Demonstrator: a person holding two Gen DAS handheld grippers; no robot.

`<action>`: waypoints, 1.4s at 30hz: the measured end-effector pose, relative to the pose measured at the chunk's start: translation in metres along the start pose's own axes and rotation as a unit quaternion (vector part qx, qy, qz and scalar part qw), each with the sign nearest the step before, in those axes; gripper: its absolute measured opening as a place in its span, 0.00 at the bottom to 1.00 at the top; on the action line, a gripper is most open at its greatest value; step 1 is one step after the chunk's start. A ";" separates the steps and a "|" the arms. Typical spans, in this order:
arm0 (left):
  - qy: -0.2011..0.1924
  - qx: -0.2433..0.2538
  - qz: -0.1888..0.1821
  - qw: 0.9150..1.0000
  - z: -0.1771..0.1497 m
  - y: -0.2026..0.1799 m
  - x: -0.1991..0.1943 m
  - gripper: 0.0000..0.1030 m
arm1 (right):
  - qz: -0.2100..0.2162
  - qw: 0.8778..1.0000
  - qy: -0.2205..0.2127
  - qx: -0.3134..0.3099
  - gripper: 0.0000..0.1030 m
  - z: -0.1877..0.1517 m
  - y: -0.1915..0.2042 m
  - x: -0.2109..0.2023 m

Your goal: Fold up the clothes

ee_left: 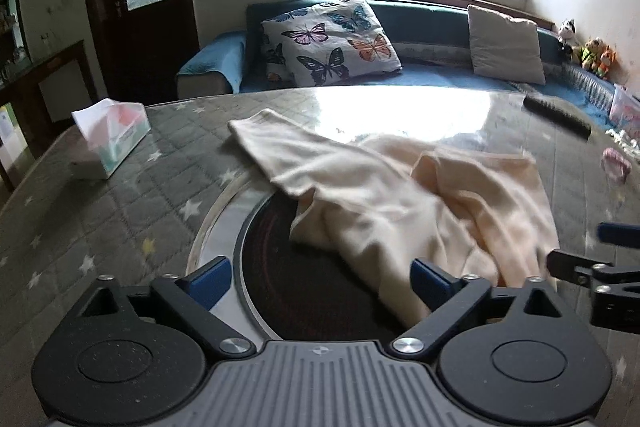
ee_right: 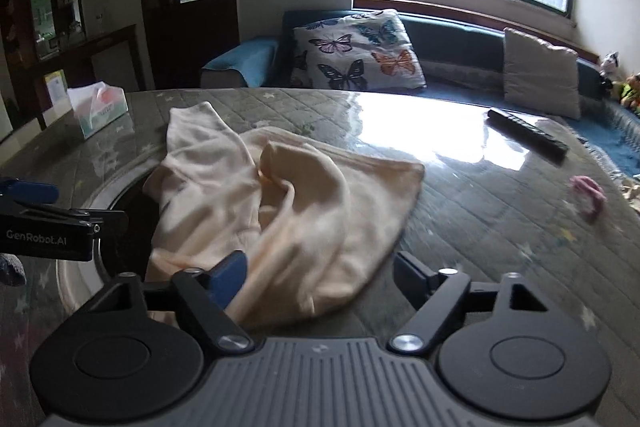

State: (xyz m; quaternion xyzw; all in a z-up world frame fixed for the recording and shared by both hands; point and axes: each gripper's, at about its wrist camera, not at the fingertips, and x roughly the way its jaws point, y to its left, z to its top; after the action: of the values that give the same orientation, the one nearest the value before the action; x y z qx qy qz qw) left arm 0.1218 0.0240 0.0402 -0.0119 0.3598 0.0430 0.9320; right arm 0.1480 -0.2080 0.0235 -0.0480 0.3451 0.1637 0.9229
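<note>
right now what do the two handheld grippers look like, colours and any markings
Both match: the left gripper and right gripper have black linkage arms on round black hubs, silver pivot screws, a ribbed grey body and blue finger pads. The left one's side reads GenRobot.AI.

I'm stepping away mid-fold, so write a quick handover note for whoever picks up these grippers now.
Left hand-held gripper: open, holding nothing, over the dark round inset at the garment's near edge.
Right hand-held gripper: open, holding nothing, cloth lying between its fingers.
Cream garment: crumpled on the quilted table, one sleeve stretched toward the tissue box.
Done: no fold visible.
Left: spread it flat, then fold.
</note>
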 end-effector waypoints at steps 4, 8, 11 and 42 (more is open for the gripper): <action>0.008 -0.005 -0.012 1.000 0.022 0.003 0.020 0.80 | 0.011 1.000 0.007 -0.007 0.64 0.020 -0.003 0.026; 0.015 -0.008 -0.021 1.000 0.041 0.003 0.042 0.77 | 0.020 1.000 0.014 -0.013 0.60 0.036 -0.002 0.056; 0.022 -0.010 -0.024 0.999 0.056 -0.001 0.061 0.77 | 0.034 0.999 0.024 -0.015 0.59 0.044 -0.001 0.078; 0.055 0.036 -0.088 0.994 0.062 -0.034 0.088 0.44 | 0.091 0.995 0.029 0.019 0.28 0.039 -0.014 0.097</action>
State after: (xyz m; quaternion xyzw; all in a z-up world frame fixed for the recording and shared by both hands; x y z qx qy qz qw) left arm 0.2313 0.0002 0.0273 -0.0119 0.4095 -0.0529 0.9107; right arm 0.2453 -0.1871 -0.0110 -0.0038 0.3775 0.2386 0.8947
